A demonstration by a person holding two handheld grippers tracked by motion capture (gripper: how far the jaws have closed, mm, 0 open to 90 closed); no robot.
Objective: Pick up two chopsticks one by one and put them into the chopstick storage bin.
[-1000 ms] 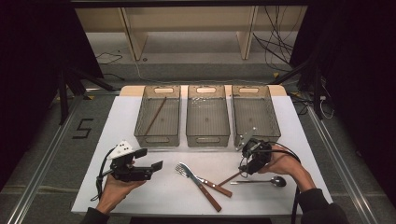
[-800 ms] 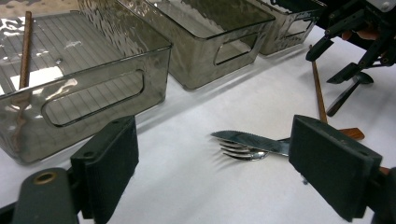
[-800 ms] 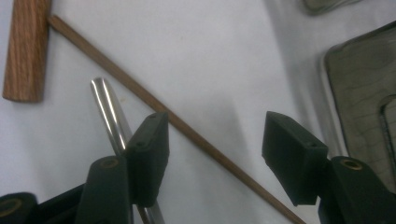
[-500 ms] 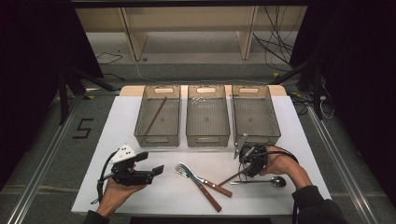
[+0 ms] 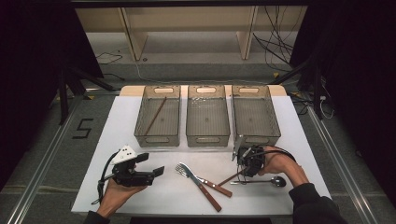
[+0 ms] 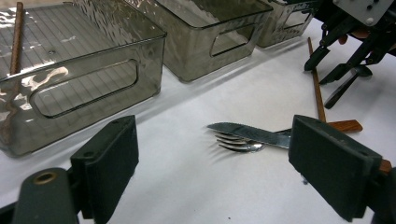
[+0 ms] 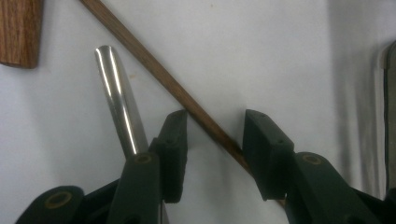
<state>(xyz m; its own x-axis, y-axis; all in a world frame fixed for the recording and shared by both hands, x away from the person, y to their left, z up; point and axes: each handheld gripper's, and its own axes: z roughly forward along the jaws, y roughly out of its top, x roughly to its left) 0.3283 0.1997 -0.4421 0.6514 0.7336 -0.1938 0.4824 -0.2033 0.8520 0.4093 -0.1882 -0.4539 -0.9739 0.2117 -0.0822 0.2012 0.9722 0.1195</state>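
A thin wooden chopstick lies slanted on the white table, with a steel spoon beside it. My right gripper points down over the chopstick's end. Its jaws have just been closing and straddle the stick, and a gap still shows at each pad. The spoon's handle runs just outside one jaw. A wooden-handled knife lies across a fork at the table's front middle. My left gripper is held level at the front left, open and empty, aimed toward that cutlery.
Three smoky clear bins stand side by side at the table's far edge. The left bin holds another chopstick. The right bin stands close behind my right gripper. Bare white tabletop lies at the left.
My right gripper has tipped down onto the chopstick's end and its jaws have narrowed around it. The left hand and the cutlery have stayed where they were.
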